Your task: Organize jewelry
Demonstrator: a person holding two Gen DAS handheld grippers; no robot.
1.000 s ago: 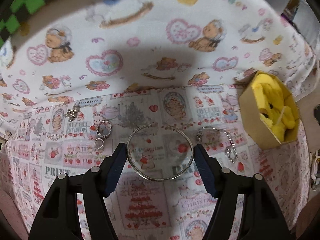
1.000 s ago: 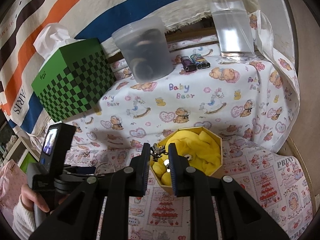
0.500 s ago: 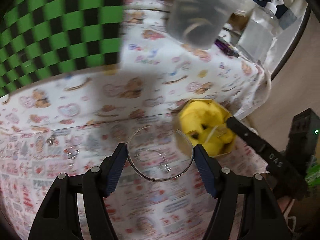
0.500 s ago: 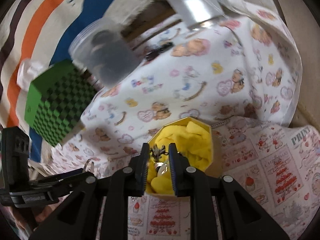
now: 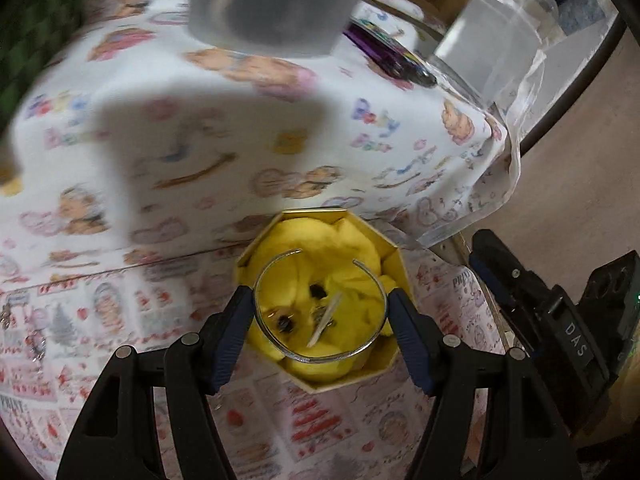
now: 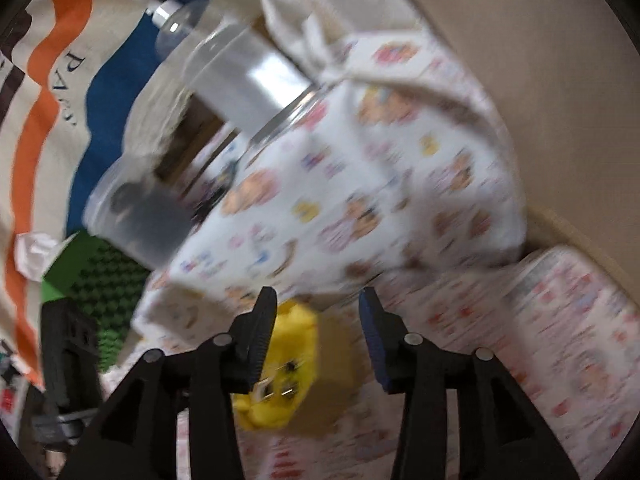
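Note:
My left gripper (image 5: 320,322) is shut on a thin silver open bangle (image 5: 320,356), held directly over the octagonal jewelry box (image 5: 394,258) lined with yellow cloth. Small dark earrings (image 5: 318,290) and other pieces lie on the yellow lining. In the right wrist view, my right gripper (image 6: 318,332) is tilted, its jaws opening with nothing gripped between them; the yellow-lined box (image 6: 296,344) lies below and to the left of it, blurred. The right gripper's body (image 5: 560,320) shows at the right of the left wrist view.
A frosted plastic cup (image 5: 276,4) and a clear pump bottle (image 5: 504,32) stand behind the box on the bear-print cloth (image 5: 200,120). Lighters (image 5: 388,50) lie between them. A green checkered tissue box (image 6: 100,280) is at far left. More jewelry (image 5: 36,340) lies left on the cloth.
The left gripper carried the bangle from the cloth rightward to above the yellow box. The right gripper released the small piece into the box, opened its jaws, rolled and drew away.

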